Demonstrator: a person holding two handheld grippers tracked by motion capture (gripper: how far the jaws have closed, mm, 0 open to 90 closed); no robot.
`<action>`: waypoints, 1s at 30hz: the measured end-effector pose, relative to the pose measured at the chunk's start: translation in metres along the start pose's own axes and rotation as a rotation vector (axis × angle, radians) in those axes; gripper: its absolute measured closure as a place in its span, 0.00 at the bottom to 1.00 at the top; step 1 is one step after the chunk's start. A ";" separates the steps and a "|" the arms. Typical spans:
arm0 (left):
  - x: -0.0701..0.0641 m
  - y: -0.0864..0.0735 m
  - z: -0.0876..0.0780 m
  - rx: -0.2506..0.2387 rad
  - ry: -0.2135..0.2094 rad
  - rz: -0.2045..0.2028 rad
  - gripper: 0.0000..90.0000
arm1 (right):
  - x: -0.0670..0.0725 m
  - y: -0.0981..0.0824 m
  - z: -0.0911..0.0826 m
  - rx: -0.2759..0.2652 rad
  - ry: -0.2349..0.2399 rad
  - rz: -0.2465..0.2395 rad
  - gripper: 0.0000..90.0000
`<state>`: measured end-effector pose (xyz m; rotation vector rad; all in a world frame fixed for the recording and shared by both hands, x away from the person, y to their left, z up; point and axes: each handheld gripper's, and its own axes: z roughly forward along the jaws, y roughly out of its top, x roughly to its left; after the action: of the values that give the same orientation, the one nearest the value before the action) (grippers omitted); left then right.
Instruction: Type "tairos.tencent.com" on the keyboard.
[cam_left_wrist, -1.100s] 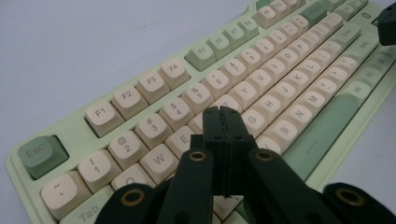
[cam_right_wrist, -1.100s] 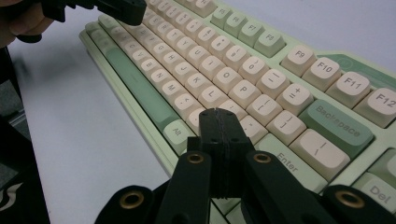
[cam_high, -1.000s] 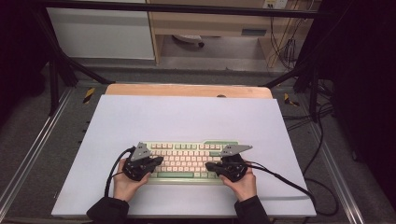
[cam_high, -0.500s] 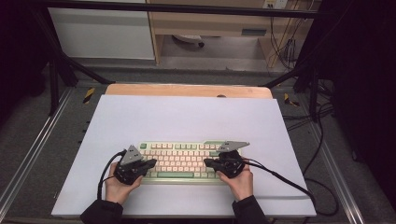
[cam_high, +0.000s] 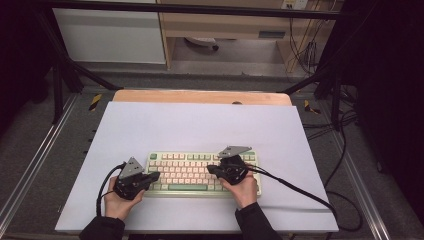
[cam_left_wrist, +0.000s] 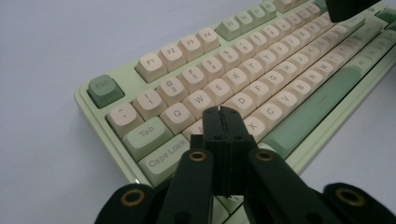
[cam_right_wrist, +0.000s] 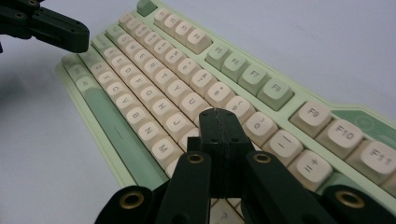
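A pale green keyboard (cam_high: 192, 161) with cream and green keys lies on the white mat near the front edge. My left gripper (cam_high: 156, 175) is shut and empty, its tip over the keyboard's left end. In the left gripper view the closed jaws (cam_left_wrist: 220, 113) hover just above the keys beside Caps Lock on the keyboard (cam_left_wrist: 261, 70). My right gripper (cam_high: 210, 169) is also shut and empty, pointing left over the right half of the keys. In the right gripper view its tip (cam_right_wrist: 219, 114) sits above the letter keys of the keyboard (cam_right_wrist: 154, 88). The left gripper (cam_right_wrist: 51, 28) shows farther off.
The white mat (cam_high: 200, 125) covers a wooden table (cam_high: 200, 96), with open surface behind and beside the keyboard. A black cable (cam_high: 300, 190) trails right from the right gripper, off the mat. Metal frame rails (cam_high: 30, 170) run along both sides.
Both hands have slid to the left: the left gripper drew back to the keyboard's left end, and the right gripper moved further in over the keys. Both jaws stay shut.
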<state>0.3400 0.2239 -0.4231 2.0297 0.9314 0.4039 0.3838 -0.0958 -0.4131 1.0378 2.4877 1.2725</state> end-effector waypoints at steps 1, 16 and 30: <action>0.000 0.000 0.000 -0.002 0.000 -0.002 1.00 | 0.000 0.001 0.002 0.003 -0.004 -0.007 1.00; 0.001 -0.001 0.002 0.002 -0.003 -0.002 1.00 | -0.005 -0.001 0.017 0.030 -0.020 0.005 1.00; 0.001 0.000 0.002 0.003 -0.001 0.000 1.00 | -0.005 -0.004 0.023 0.039 -0.020 0.004 1.00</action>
<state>0.3417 0.2240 -0.4244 2.0319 0.9318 0.4016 0.3951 -0.0857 -0.4310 1.0592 2.5065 1.2130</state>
